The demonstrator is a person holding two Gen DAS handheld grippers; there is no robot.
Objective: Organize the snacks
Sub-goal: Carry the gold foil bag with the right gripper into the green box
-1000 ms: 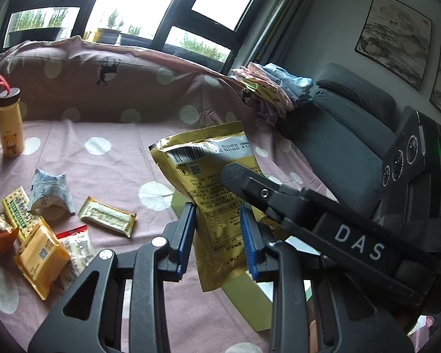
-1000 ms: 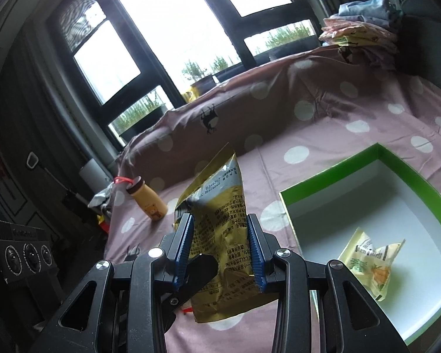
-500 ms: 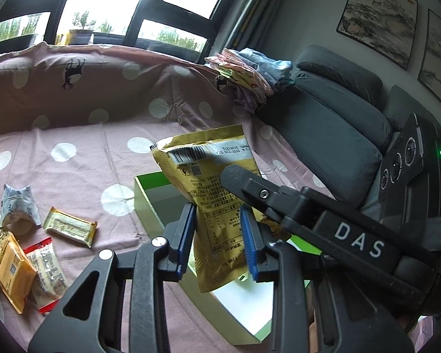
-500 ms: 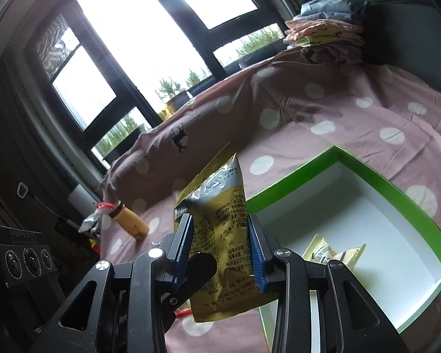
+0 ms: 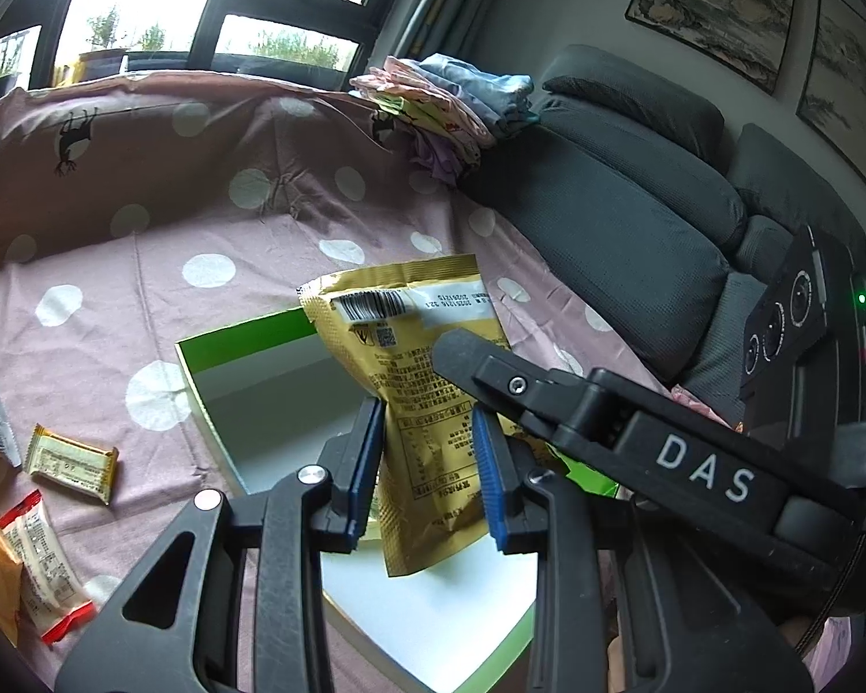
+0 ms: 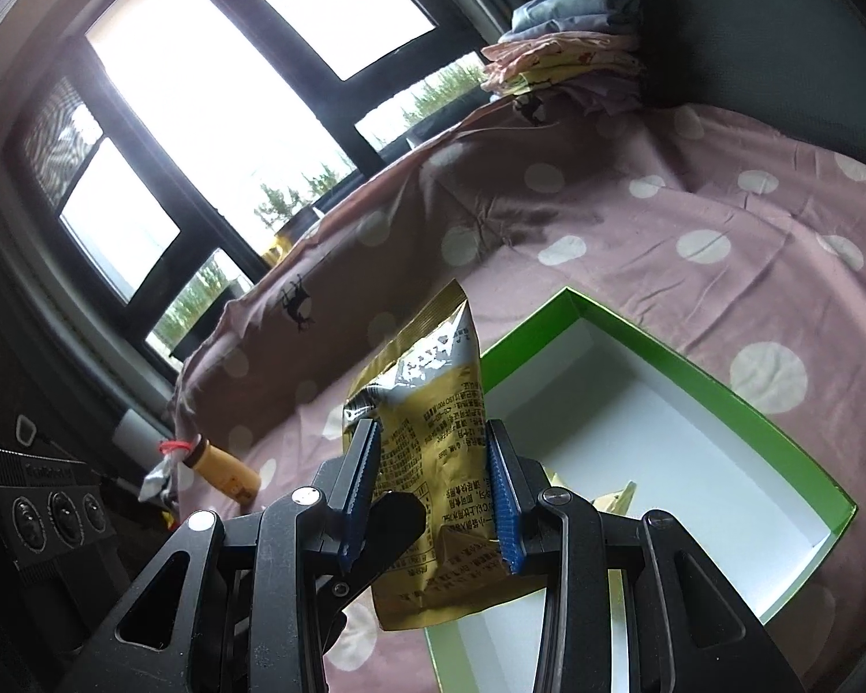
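Note:
A gold snack bag (image 5: 415, 358) hangs upright in the air over a green-rimmed white box (image 5: 236, 341). My left gripper (image 5: 427, 421) is shut on the bag's lower half, its blue pads pressing both sides. From the right, a finger of the right gripper (image 5: 491, 375) crosses against the same bag. In the right wrist view my right gripper (image 6: 431, 433) is shut on the gold bag (image 6: 439, 404) too, above the box (image 6: 664, 358). A small yellow packet (image 6: 612, 502) lies inside the box.
Several loose snack packets lie on the pink dotted cloth (image 5: 202, 271) to the left: a gold bar (image 5: 69, 465), a red-white packet (image 5: 40, 566). A yellow bottle (image 6: 225, 470) stands far left. Folded clothes (image 5: 444, 98) and a grey sofa (image 5: 635, 202) bound the right side.
Both grippers have carried the gold bag to the right together. The green box has come in under the bag, and the loose snacks have slid towards the left edge.

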